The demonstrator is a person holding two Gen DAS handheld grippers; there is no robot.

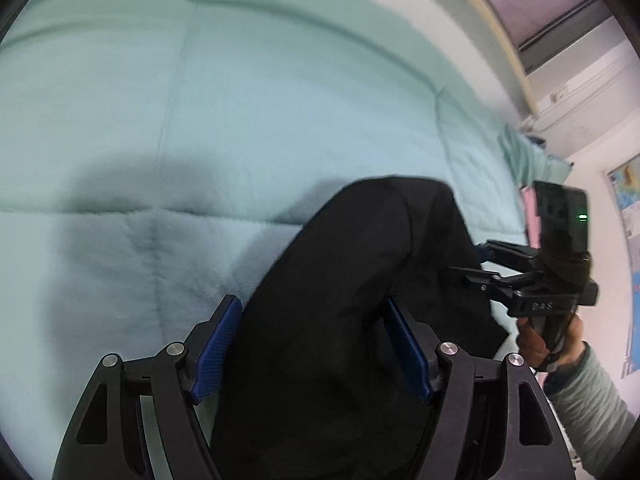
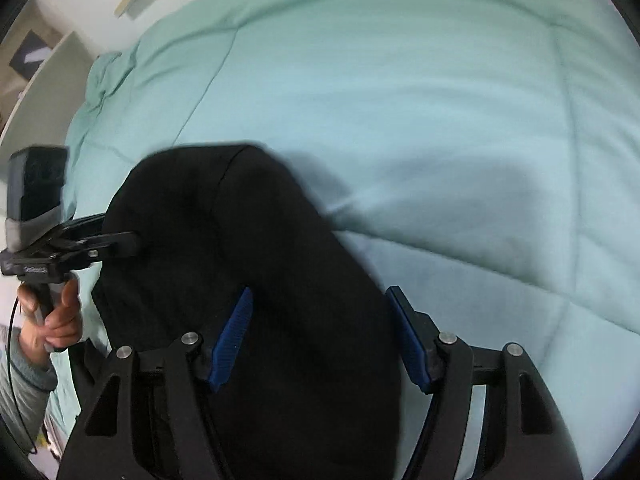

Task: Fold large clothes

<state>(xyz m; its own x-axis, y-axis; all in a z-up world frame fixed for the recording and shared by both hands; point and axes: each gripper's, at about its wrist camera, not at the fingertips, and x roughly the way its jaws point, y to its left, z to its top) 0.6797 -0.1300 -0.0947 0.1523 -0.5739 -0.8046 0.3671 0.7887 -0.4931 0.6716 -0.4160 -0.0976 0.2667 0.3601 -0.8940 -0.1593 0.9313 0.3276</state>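
Left wrist view: the left gripper (image 1: 314, 344) points down at a mint-green quilt (image 1: 200, 120) spread over a bed. Its jaws are spread, and a bunch of the black garment (image 1: 340, 280) lies between the blue pads (image 1: 218, 344); the left pad shows clear of the cloth, while the right pad is at the cloth's edge, so I cannot tell whether it presses. The garment is heaped on the quilt, rising in a rounded fold ahead of the fingers. To the right, the right hand (image 1: 548, 344) in a grey-green sleeve (image 1: 592, 412) grips the handle of the right gripper (image 1: 466, 258), whose fingers reach into the garment's far side. Right wrist view: the right gripper (image 2: 320, 340) has its jaws apart, with black cloth filling the gap and draping over the left pad (image 2: 232, 340); contact with the right pad is unclear. At the left edge, the left hand (image 2: 52, 316) holds its tool, fingers at the garment's side.
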